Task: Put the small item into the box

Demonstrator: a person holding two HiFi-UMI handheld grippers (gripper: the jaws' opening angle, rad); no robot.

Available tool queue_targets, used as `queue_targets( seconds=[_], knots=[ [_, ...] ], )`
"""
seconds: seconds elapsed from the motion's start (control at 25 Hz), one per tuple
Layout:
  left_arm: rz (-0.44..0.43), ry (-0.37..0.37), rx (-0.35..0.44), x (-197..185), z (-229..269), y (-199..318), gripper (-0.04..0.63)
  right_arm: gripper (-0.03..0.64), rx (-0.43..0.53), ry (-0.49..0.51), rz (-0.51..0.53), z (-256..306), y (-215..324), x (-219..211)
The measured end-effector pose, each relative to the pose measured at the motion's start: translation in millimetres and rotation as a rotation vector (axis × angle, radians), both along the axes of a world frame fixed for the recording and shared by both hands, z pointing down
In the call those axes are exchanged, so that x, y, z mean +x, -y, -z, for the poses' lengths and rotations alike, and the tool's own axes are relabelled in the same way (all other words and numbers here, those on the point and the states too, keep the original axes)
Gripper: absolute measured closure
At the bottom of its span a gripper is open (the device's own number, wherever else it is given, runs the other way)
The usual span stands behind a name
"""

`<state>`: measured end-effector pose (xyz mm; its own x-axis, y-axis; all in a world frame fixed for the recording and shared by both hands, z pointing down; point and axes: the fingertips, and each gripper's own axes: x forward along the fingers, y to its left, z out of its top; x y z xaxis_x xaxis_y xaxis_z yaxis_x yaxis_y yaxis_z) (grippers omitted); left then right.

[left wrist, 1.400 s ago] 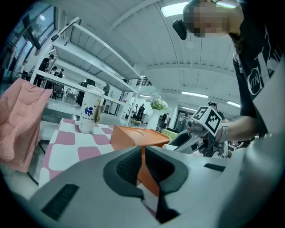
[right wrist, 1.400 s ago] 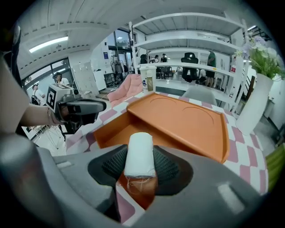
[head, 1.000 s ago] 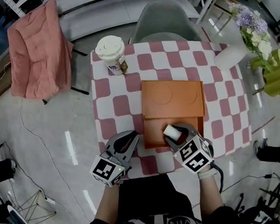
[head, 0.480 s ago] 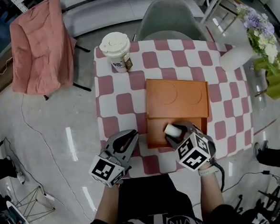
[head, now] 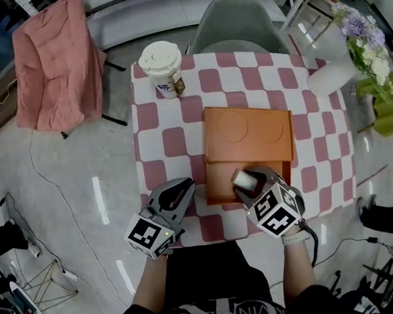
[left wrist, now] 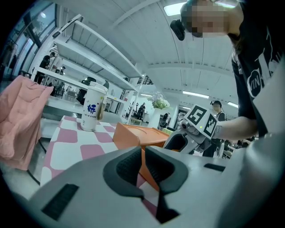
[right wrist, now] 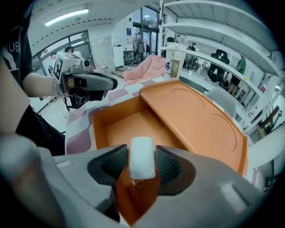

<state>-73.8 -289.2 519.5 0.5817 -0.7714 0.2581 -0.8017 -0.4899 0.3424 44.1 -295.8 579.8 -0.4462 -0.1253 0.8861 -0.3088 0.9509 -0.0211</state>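
A table (head: 166, 117) under a pink-and-white checked cloth fills the middle of the head view. To its left a pink garment (head: 52, 62) hangs over a chair, and a grey chair (head: 236, 21) is tucked in at the far side.

An orange box (head: 248, 133) lies flat on the cloth. Its far part is covered by a lid pressed with two circles. Its near compartment (head: 216, 182) is open and its floor is bare.

At the far right corner stands a white vase (head: 326, 78) of pale flowers (head: 359, 43). Near the far left corner is a lidded paper cup (head: 160, 66). It carries a blue mark, clearest in the left gripper view (left wrist: 91, 109), that I cannot read with certainty. The person's black shirt (head: 219, 309) bears white lettering of which only "VINA" is legible.

The left gripper (head: 181, 187) hangs over the table's near edge, just left of the box. Its jaws are drawn together to a thin slit with nothing between them (left wrist: 141, 164).

The right gripper (head: 248, 183) is over the open compartment. Its jaws are clamped on the small item (head: 242, 180), a white cloth-like roll (right wrist: 141, 158) with a loose thread at its lower end. The roll is held above the compartment floor, inside the line of the box walls.
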Motion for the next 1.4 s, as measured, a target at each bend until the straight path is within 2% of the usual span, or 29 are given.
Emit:
queue_targets(
  seconds=[0.32,0.6,1.04,1.16,1.4],
  knots=[
    [-0.012,-0.015,0.001,2,3,-1,0.568,0.425,0.028,0.087,-0.072,21,1,2],
    [-0.037,-0.024,0.022,10,13,3,0.568,0.439,0.083,0.186,-0.197,49,7,13],
    [-0.061,-0.016,0.051,18,32,7,0.568,0.586,0.19,0.349,-0.357,89,15,31],
    [-0.056,-0.028,0.066,17,39,10,0.568,0.609,0.222,0.38,-0.379,98,18,36],
    [-0.059,-0.038,0.086,18,52,15,0.568,0.611,0.232,0.425,-0.408,112,17,38]
  ],
)
